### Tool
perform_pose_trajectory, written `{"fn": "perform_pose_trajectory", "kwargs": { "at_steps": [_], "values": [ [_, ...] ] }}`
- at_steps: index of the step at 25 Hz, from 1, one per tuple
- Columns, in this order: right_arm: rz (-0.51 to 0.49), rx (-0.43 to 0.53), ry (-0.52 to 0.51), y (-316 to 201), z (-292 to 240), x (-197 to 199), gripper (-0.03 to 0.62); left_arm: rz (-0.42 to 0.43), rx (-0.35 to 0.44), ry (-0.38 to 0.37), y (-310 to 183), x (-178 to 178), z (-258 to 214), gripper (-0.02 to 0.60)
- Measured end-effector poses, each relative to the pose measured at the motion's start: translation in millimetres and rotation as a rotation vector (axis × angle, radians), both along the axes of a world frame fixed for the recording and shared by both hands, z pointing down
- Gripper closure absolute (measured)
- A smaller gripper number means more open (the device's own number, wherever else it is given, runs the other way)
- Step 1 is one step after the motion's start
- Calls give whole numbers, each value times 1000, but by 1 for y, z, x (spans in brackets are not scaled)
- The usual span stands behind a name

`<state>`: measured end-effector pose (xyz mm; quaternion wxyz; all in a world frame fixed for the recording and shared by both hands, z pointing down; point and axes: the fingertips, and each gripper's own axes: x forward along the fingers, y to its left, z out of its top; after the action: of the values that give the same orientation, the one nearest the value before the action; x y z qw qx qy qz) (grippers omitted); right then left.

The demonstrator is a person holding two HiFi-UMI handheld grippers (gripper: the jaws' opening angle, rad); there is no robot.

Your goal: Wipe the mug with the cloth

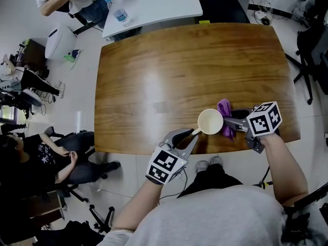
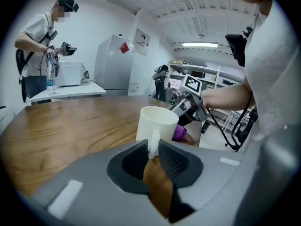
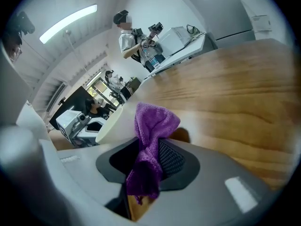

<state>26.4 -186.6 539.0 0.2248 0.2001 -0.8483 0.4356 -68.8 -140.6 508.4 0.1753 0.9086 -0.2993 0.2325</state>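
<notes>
Your left gripper's [image 2: 151, 147] fingers are clamped on the handle [image 2: 153, 142] of the mug [image 1: 210, 121], which points back toward you. The mug stands upright on the bench [image 1: 154, 76], mouth up and empty. Across the mug, your right gripper's [image 3: 149, 161] fingers pinch the bunched purple cloth [image 3: 148, 140] just beside its wall.

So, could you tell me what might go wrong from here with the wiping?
The left gripper has the mug only by its thin handle, near the jaw tips; a push from the cloth could twist it or make it slip.
The mug is close to the near edge of the table, so a slip might send it off.
The right gripper pinches the cloth in a bunch; its hard jaws may knock the mug.
</notes>
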Motion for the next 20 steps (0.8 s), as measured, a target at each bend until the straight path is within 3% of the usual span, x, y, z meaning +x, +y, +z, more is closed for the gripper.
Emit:
{"fn": "perform_pose_trajectory", "kwargs": {
  "at_steps": [10, 17, 20],
  "values": [
    [-66, 25, 21, -10, -11, 2, 465, 3, 6, -1, -4, -3, 1, 520],
    [-21, 70, -125, -41, -63, -9, 464, 1, 6, -3, -4, -4, 2, 520],
    [-33, 84, -140, -47, -73, -16, 465, -4, 6, -6, -5, -5, 2, 520]
  ]
}}
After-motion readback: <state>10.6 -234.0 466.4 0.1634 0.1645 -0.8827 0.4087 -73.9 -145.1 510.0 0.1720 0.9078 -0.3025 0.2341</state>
